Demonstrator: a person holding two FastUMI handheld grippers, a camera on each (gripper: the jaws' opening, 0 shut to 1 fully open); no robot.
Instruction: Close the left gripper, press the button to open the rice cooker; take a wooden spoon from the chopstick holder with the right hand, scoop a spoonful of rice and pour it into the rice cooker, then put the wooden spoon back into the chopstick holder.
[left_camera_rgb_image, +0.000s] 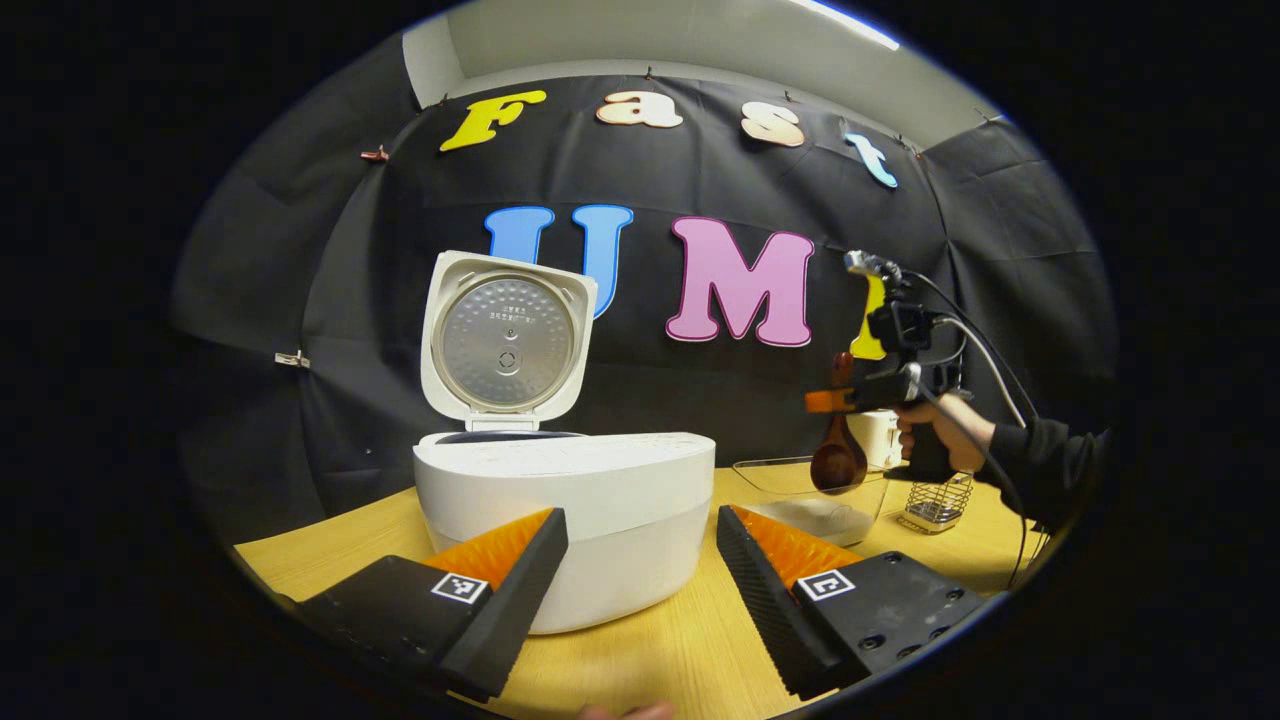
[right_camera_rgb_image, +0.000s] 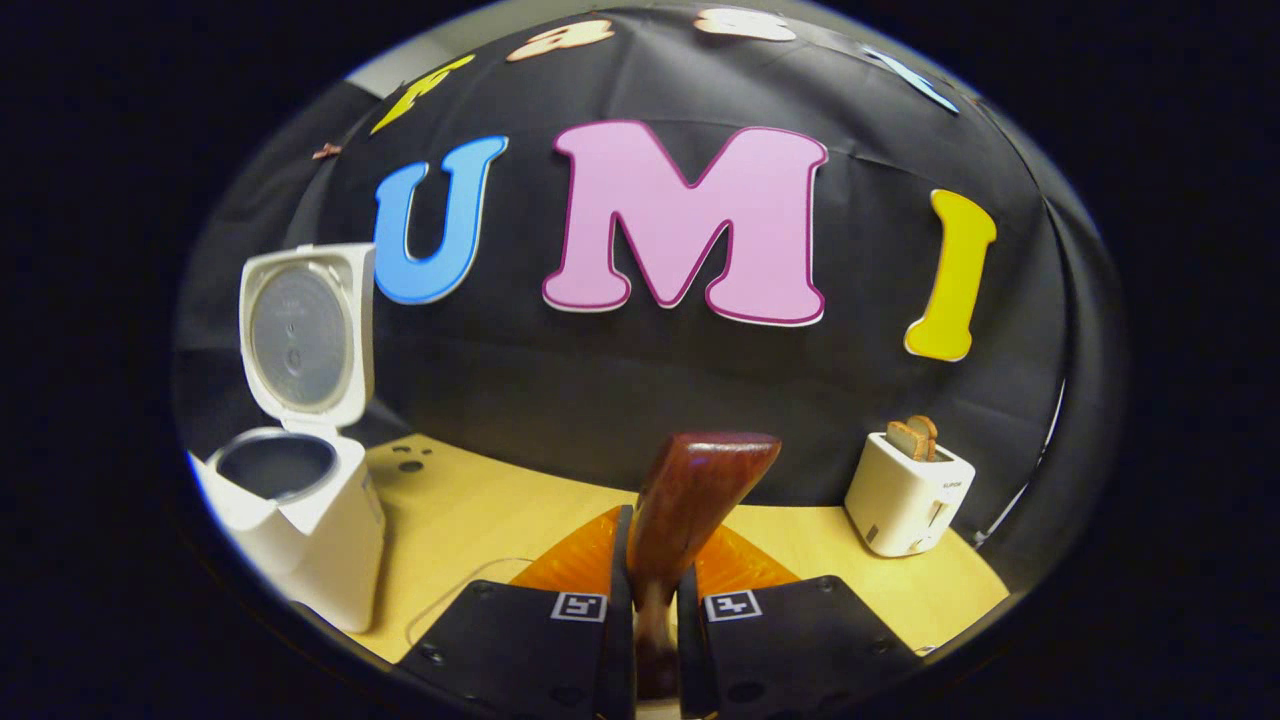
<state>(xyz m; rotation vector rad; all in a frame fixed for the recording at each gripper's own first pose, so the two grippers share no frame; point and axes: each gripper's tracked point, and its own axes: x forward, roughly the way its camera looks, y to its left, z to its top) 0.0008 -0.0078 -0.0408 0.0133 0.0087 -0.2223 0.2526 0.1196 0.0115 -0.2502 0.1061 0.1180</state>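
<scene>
Rice cooker (left_camera_rgb_image: 565, 520) on the table (left_camera_rgb_image: 660, 650), lid (left_camera_rgb_image: 505, 340) raised and inner pot exposed, directly ahead of the left gripper (left_camera_rgb_image: 640, 545), whose 2 fingers stand spread with nothing between them. To the right in the left gripper view, the right gripper (left_camera_rgb_image: 825, 401) pinches the handle of the wooden spoon (left_camera_rgb_image: 838, 455), bowl hanging downward just above a clear container of rice (left_camera_rgb_image: 815, 495); the wire chopstick holder (left_camera_rgb_image: 938, 502) sits beside it. In the right gripper view, the handle (right_camera_rgb_image: 690, 500) rises between the pressed-together fingers; a toaster (right_camera_rgb_image: 905, 495) stands at far right. Step in hand, as judged: scooping. Lower the bowl into the rice, rotate it level before lifting, and keep the pinch firm so the handle does not twist. Carry it level toward the open pot; a tilted bowl would likely spill grains on the table.
</scene>
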